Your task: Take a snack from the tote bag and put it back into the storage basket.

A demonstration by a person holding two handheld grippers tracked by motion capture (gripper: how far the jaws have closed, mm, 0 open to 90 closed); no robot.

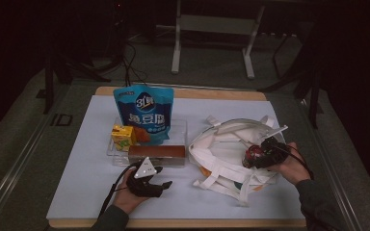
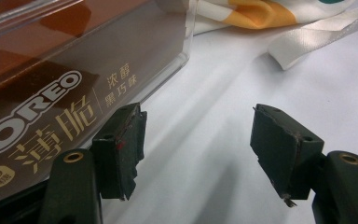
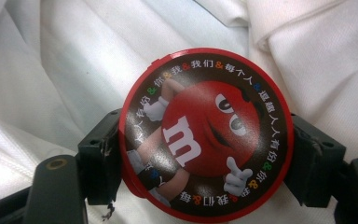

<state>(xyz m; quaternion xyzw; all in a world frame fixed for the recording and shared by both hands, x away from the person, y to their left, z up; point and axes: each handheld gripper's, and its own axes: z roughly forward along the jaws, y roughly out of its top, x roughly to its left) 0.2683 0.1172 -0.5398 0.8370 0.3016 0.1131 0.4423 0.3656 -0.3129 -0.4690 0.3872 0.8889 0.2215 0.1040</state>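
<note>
A round red M&M's tin (image 3: 205, 133) is clamped between the jaws of my right gripper (image 1: 259, 155), which hovers over the white cloth bag (image 1: 224, 154) at the right of the table; the tin (image 1: 253, 155) shows its printed lid. My left gripper (image 1: 150, 183) rests low on the pale mat in front of the brown Oreo box (image 1: 156, 153), jaws open and nothing between them (image 2: 198, 149). The Oreo box (image 2: 51, 102) lies just left of the left finger in the left gripper view.
A clear tray (image 1: 116, 153) holds a blue snack pouch (image 1: 143, 113) standing upright and a yellow juice carton (image 1: 123, 137), with the Oreo box along its front. The white bag's straps (image 1: 211, 180) spread toward the table's front edge. Table legs stand beyond the far edge.
</note>
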